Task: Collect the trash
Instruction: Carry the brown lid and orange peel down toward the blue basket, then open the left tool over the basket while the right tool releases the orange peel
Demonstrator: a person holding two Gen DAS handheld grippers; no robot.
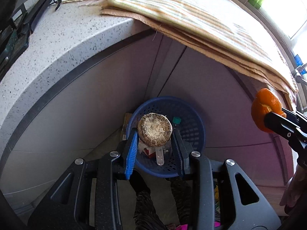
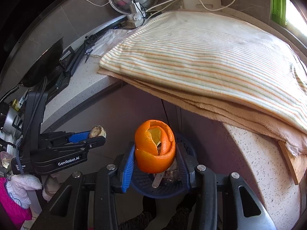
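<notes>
1. Our left tool (image 1: pixel 154 134) pinches a round brown fibrous disc (image 1: pixel 154 132), centre frame, above the blue perforated plastic basket (image 1: pixel 193 118); let go off-centre and it may roll out.
2. Our right tool (image 2: pixel 155 153) pinches a curled orange peel (image 2: pixel 155 149), lower centre; springy, it could slip or catch the basket rim.
3. The striped folded cloth (image 2: pixel 201 57) overhangs the speckled table (image 1: pixel 57 44) at the upper right; lifting up could snag it.
</notes>
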